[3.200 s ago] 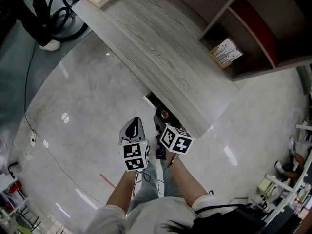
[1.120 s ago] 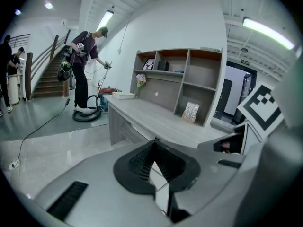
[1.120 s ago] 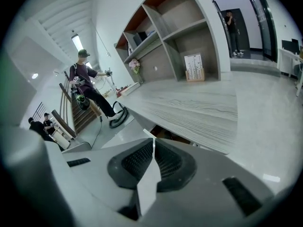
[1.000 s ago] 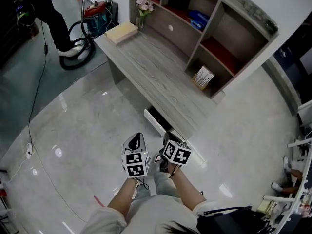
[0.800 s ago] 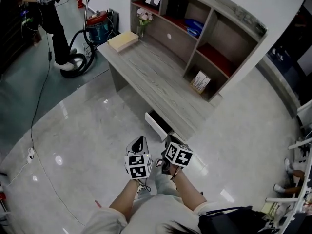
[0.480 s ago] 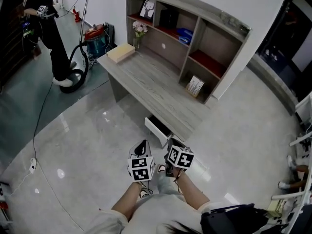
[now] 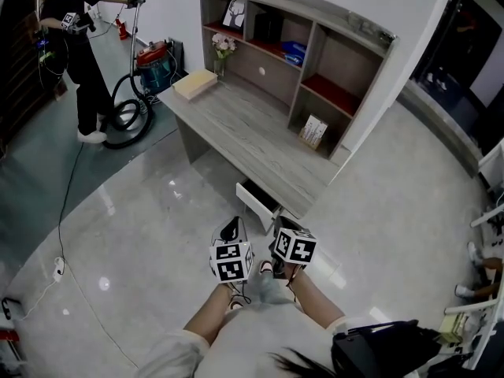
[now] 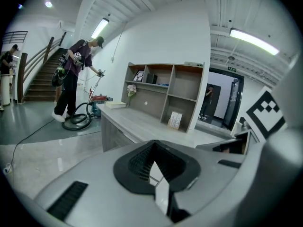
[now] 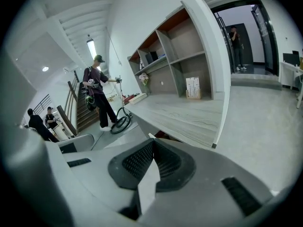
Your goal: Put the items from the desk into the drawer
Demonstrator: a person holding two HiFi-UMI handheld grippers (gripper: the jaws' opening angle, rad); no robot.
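Left gripper [image 8: 152, 148]: jaws pressed together, nothing between them. Right gripper [image 9: 152, 144]: same, clenched and empty. Both are held side by side on bare forearms before the person's torso, tilted down toward the desk [image 7: 260, 144]. The drawer [image 7: 252, 205] stands open just beyond the tips; a flat beige box [image 7: 195, 83] lies on the desk's far end

Wood-grain desk [image 7: 253, 142], glossy floor [image 7: 134, 235]

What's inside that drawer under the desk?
The drawer stands partly open. Its white front and a dark gap show, with a bit of something reddish inside. The desk top covers the rest, so I can't tell what's in there.
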